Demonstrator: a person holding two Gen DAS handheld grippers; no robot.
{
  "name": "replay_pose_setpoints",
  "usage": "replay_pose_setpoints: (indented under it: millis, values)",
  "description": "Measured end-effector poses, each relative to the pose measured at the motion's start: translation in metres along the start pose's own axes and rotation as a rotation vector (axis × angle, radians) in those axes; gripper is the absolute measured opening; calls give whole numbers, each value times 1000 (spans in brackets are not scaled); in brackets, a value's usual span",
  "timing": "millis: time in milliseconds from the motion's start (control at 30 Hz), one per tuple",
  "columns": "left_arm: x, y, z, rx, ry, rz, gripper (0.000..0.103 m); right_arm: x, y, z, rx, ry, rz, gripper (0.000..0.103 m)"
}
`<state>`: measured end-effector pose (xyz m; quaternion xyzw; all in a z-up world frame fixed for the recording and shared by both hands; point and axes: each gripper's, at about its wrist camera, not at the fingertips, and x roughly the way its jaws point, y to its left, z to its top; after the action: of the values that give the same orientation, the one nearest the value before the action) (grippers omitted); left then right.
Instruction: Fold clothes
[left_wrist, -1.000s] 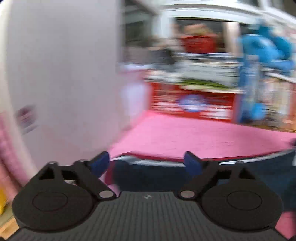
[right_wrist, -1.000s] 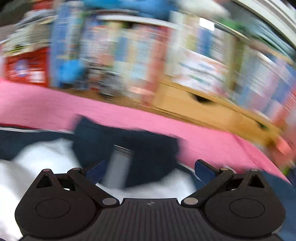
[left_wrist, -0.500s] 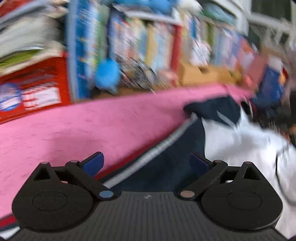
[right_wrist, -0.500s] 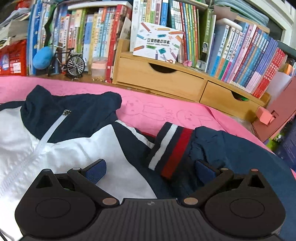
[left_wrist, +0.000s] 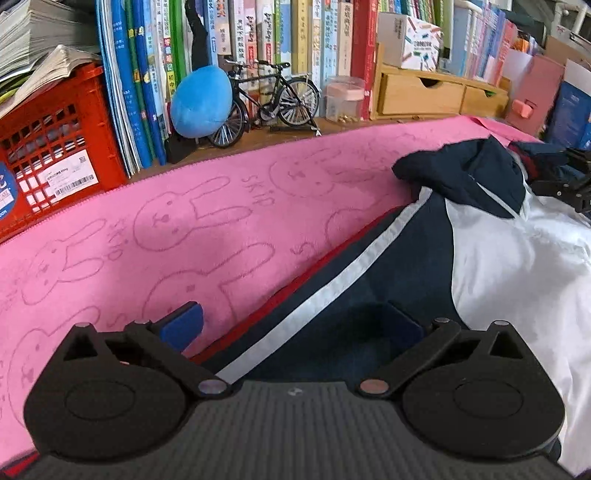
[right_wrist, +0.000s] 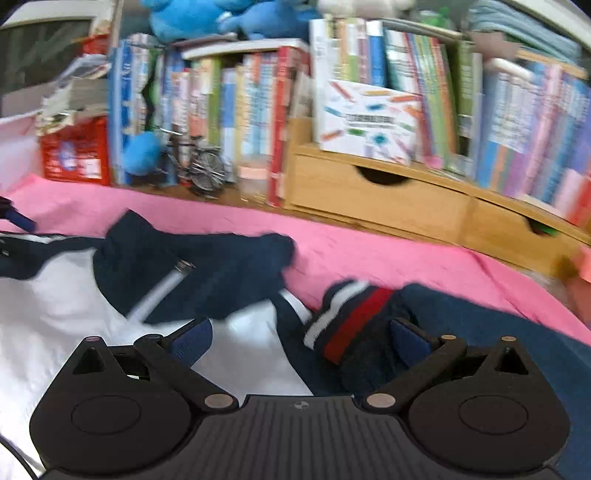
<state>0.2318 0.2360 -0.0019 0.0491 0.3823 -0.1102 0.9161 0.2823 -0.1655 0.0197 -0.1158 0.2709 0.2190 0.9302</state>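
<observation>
A navy and white zip jacket (left_wrist: 509, 258) lies spread on a pink rabbit-print towel (left_wrist: 184, 229). My left gripper (left_wrist: 291, 328) is open low over its navy side panel with the white and red stripe (left_wrist: 332, 284), nothing between the fingers. In the right wrist view the jacket's navy collar (right_wrist: 207, 273) and white zipper lie ahead. My right gripper (right_wrist: 303, 339) is open just over the striped navy, white and red sleeve cuff (right_wrist: 347, 317), which sits between its fingers; contact is unclear. The right gripper's black body (left_wrist: 569, 184) shows at the far right of the left wrist view.
Along the back stand rows of books (left_wrist: 295, 37), a red crate (left_wrist: 48, 155), a blue plush ball (left_wrist: 201, 103), a model bicycle (left_wrist: 269, 99), a small clear jar (left_wrist: 343, 98) and a wooden drawer unit (right_wrist: 376, 192). Pink towel (right_wrist: 369, 247) lies bare beyond the jacket.
Both views swung fast and have steadied. The left gripper turned right onto the jacket's striped side. The right gripper shifted slightly, with the cuff now between its fingers.
</observation>
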Motion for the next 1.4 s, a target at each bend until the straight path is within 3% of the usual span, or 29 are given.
replay_pose_setpoints:
  millis: [33,67,100,133,167,233,300,333,400,433,467,533,600,633,667,700,733,767,900,1067,1167,1267,1300,1333,1367,1400]
  values:
    - [-1,-4,-1,-12,-14,23,86,6,2,4,-16,9,-4,103]
    - [-4,-10,-2,-26,-29,52,64,12,4,8,-27,21,-7,103]
    - [-6,-17,-3,-34,-41,83,54,16,6,10,-17,40,1,103]
    - [-8,-25,-4,-22,-46,117,35,15,6,12,0,40,21,102]
    - [-9,-35,-6,13,-48,150,23,10,6,13,16,13,49,101]
    - [-12,-48,-12,86,-54,177,16,-4,4,15,32,-57,105,101]
    - [-17,-48,-17,134,-66,119,16,-16,4,19,21,-116,170,102]
    - [-19,-43,-18,138,-70,74,27,-17,7,22,0,-123,203,103]
    - [-17,-26,-16,88,-61,-5,60,-11,16,26,-56,-103,234,103]
    - [-15,-19,-15,65,-52,-37,86,-5,23,27,-91,-78,231,103]
    - [-11,-15,-14,56,-39,-52,92,5,32,27,-134,-39,197,103]
    - [-4,-10,-14,70,-33,-81,95,29,44,24,-173,46,132,102]
    - [-5,-13,-15,64,-58,-69,85,44,43,21,-90,74,127,90]
    - [-6,-15,-15,60,-72,-52,60,42,42,21,-59,67,103,77]
    - [-8,-21,-15,61,-79,-12,28,41,41,22,-29,60,79,51]
    - [-9,-28,-15,67,-78,62,17,40,40,23,2,53,55,38]
    - [-10,-35,-15,70,-79,119,10,38,40,24,30,46,35,18]
    - [-11,-39,-16,67,-86,134,8,35,40,25,44,35,28,13]
    - [-14,-42,-12,77,-134,202,5,35,47,43,52,-13,-4,9]
    - [-21,-16,24,43,-219,290,5,50,57,78,41,-68,-45,8]
    - [-2,-4,35,62,-201,387,6,75,66,95,53,-80,-48,9]
    - [35,9,26,45,-60,433,12,69,67,86,11,-84,-70,14]
    - [38,10,21,37,-47,445,13,61,67,80,-10,-89,-79,16]
    - [35,10,17,40,-64,442,14,54,66,75,-30,-93,-89,28]
    - [31,10,14,36,-74,440,18,46,66,69,-50,-98,-98,49]
    - [25,12,14,20,-71,440,23,38,65,64,-70,-103,-107,60]
